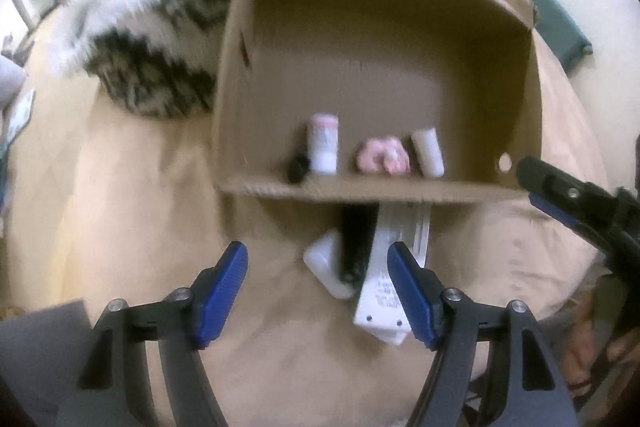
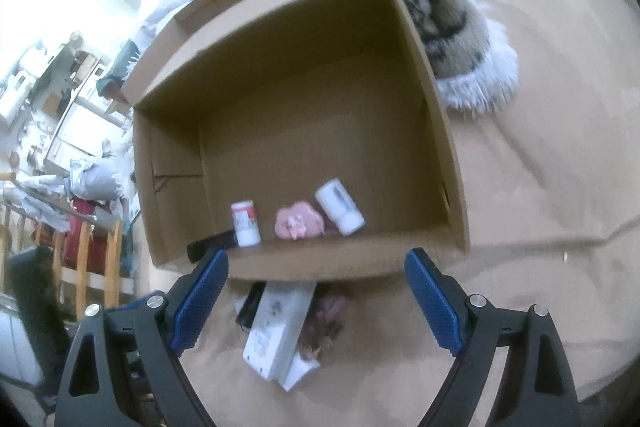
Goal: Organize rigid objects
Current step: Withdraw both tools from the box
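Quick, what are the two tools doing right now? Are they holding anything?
Left tool: open, holding nothing, above the white plastic power strip.
Right tool: wide open, holding nothing, near the brown cardboard box.

**Tan sheet with a box and loose items**

A tan bedsheet [image 1: 132,195] carries an open cardboard box [image 1: 400,191]. Beside the box lies a furry patterned garment [image 1: 160,67]. Just outside the box's near wall lie a white power strip [image 2: 280,331], a black bar [image 1: 354,247] and a small white container [image 1: 326,267], all touching.
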Tool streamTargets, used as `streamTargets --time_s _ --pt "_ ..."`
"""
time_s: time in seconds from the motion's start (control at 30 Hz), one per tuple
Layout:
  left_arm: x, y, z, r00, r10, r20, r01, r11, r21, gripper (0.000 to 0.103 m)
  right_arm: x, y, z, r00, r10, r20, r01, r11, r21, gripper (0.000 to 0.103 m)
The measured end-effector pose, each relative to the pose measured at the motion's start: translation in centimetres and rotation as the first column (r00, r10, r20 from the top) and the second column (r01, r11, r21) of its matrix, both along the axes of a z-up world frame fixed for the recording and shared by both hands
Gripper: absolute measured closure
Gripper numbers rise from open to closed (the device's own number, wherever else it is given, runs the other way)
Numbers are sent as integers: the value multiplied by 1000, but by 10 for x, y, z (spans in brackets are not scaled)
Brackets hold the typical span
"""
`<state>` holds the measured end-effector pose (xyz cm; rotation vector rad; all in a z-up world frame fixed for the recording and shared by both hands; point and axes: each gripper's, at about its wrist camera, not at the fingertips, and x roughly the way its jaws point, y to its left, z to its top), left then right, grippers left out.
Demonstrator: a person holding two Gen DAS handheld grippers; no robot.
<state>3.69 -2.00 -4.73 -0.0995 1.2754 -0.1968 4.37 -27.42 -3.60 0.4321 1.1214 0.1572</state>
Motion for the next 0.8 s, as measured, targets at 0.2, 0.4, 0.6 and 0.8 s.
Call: streamTargets --time_s 0.2,0.4,0.6,0.8 --pt "8 -4 -20 999 4 -42 -5 1000 -13 39 -11 -3 -13 998 -16 -63 19 999 48 8" --pt "28 -23 -54 985 -55 -163 40 995 -90 69 -13 -4 -19 997 -25 -79 30 998 63 8" --pt "43 -32 -60 989 -48 -140 41 998 -50 69 -12 -8 -23 995 -28 -96 36 996 87 8" --pt "47 -41 -77 979 -75 -189 70 997 -34 69 -10 -9 -24 995 -32 -99 41 995 91 8"
